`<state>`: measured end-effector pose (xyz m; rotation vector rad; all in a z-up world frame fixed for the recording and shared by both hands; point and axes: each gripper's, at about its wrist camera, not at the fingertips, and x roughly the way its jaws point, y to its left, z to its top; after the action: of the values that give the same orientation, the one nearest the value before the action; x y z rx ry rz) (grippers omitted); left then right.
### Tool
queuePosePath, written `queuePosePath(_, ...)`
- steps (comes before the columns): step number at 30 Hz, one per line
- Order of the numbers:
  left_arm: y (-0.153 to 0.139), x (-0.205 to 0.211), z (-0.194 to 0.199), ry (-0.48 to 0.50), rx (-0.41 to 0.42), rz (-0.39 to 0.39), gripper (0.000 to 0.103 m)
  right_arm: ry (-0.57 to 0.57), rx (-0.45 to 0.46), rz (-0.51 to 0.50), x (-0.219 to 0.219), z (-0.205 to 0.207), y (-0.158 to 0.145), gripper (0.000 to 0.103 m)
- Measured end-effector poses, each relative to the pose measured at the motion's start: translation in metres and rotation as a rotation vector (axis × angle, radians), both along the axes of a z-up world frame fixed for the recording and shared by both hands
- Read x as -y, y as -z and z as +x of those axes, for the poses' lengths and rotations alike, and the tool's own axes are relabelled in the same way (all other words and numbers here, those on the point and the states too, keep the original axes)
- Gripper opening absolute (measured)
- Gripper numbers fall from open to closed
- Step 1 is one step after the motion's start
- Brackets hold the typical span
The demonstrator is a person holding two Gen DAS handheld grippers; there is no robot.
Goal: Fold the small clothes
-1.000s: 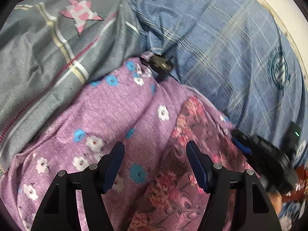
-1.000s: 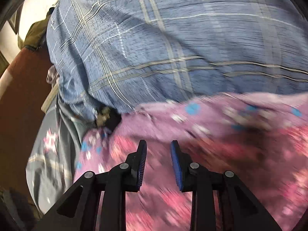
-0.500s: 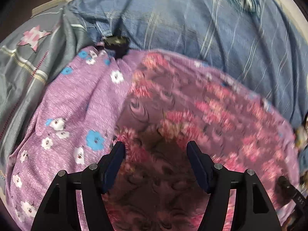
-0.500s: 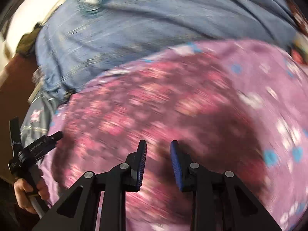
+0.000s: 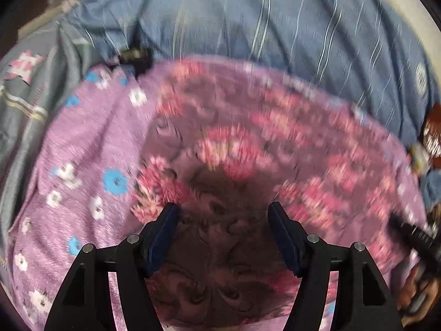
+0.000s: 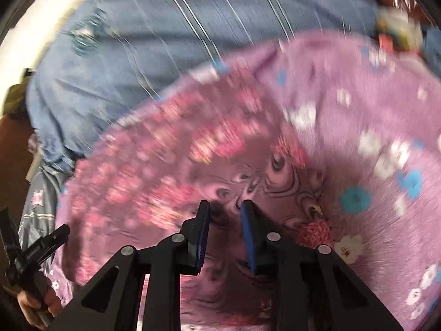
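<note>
The pink paisley garment (image 5: 248, 151) lies spread on top of a lilac flowered cloth (image 5: 82, 151), right under both tools, and it looks flat and open; no fold shows in it yet, so by my reading the folding has barely begun; the frames are smeared, mind, so fine creases could be hiding. The left gripper (image 5: 222, 237) hangs over the near part of the garment with its jaws set wide; nothing is pinched between them, only cloth lying beneath. The right gripper (image 6: 224, 234) sits over the same dark paisley patch, its gap narrow and its jaws closing; whether the pads have caught any fabric I cannot tell, since the cloth looks to lie below them rather than between. Each view catches the other tool at its edge, with a hand (image 6: 33, 306) on the handle. Beyond, a blue striped sheet (image 5: 248, 22) and a grey checked cloth (image 5: 24, 104) cover the bed; left to do, I judge: catch an edge, then fold.
</note>
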<state>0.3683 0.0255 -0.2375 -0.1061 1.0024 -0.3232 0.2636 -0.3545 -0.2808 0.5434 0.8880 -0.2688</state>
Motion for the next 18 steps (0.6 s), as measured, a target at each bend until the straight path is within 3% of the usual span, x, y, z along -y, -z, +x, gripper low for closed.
queuePosePath(3, -0.003, 0.001, 0.003, 0.01, 0.013, 0.005, 0.067, -0.005, 0.028, -0.034, -0.009, 0.0, -0.008, 0.028)
queuePosePath(6, -0.016, -0.009, 0.0, -0.014, 0.062, -0.081, 0.067, -0.046, 0.102, -0.028, -0.024, 0.0, -0.017, 0.028)
queuePosePath(9, -0.016, -0.008, -0.003, -0.033, 0.089, -0.024, 0.067, -0.122, 0.151, -0.045, -0.048, 0.006, -0.024, 0.028)
queuePosePath(12, 0.001, 0.006, 0.002, -0.019, 0.049, 0.08, 0.068, -0.236, 0.084, -0.031, -0.076, 0.023, -0.012, 0.028)
queuePosePath(13, 0.003, 0.011, 0.001, -0.008, 0.07, 0.119, 0.069, -0.279, 0.01, -0.046, -0.088, 0.032, 0.0, 0.028)
queuePosePath(15, 0.0, 0.019, 0.0, -0.001, 0.084, 0.145, 0.07, -0.3, 0.018, -0.148, -0.1, 0.035, -0.001, 0.028)
queuePosePath(18, -0.008, 0.011, -0.003, -0.018, 0.085, 0.063, 0.07, -0.299, 0.028, -0.103, -0.096, 0.035, -0.005, 0.029)
